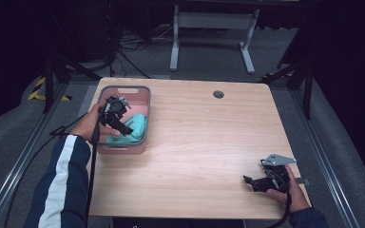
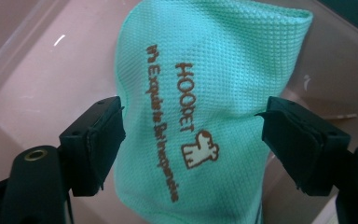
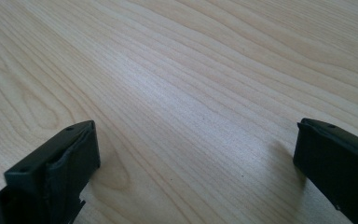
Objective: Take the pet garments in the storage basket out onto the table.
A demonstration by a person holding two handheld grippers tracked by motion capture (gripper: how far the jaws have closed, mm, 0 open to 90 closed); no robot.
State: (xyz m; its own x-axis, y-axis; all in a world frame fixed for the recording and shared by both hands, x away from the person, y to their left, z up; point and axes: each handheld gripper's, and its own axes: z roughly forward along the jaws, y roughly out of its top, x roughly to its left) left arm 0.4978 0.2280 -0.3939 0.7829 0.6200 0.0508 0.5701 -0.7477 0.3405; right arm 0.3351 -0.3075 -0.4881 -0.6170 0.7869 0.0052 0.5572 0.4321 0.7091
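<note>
In the pink bin [image 1: 142,97] at the table's [image 1: 199,137] left side lies a mint-green cloth [image 1: 135,126]. The left tool's view reveals brown lettering on the cloth [image 2: 200,93], which sits between that left tool's [image 2: 191,135] spread, untouching jaws. The right tool [image 3: 196,144] rests open over bare wood, well apart.

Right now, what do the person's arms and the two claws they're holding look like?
The left sleeve is dark navy with a broad white stripe down it; the right sleeve is dark navy too. Both the left claw and the right claw have blocky black jaws. A black cable trails from the left one, and a grey three-cornered plate tops the right one.
</note>
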